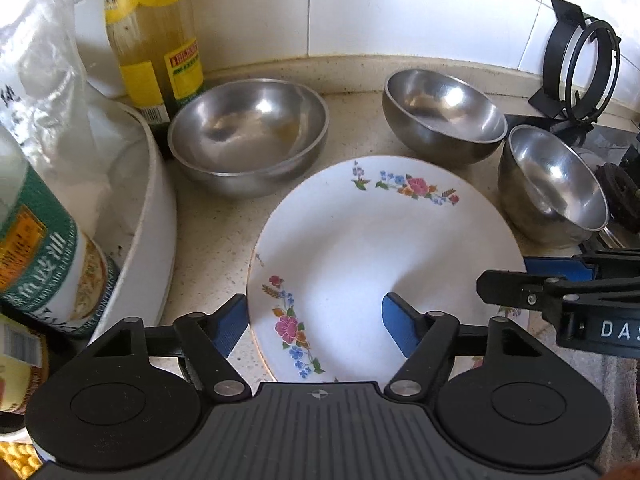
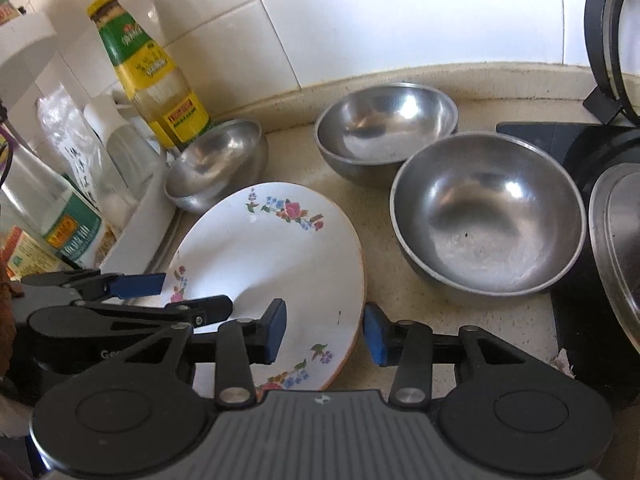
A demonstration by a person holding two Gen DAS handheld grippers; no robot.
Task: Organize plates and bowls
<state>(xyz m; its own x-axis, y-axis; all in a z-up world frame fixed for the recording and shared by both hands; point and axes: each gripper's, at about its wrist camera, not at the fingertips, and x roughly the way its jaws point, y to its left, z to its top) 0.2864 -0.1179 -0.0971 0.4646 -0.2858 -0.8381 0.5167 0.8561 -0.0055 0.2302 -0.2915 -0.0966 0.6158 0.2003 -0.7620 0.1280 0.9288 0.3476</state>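
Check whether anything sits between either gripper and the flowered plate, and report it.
Nothing visible does. The left gripper straddles the near-left rim of the flowered plate, and the right gripper straddles its right rim, jaws open with no pad pressing. The steel bowls stand behind and beside the plate, clear of both.

A speckled beige countertop (image 1: pixel 224 236) carries a floral plate (image 1: pixel 372 248) at centre, three steel bowls (image 1: pixel 248 136) behind it, a bottle (image 1: pixel 156 40) upper left, perhaps oil.
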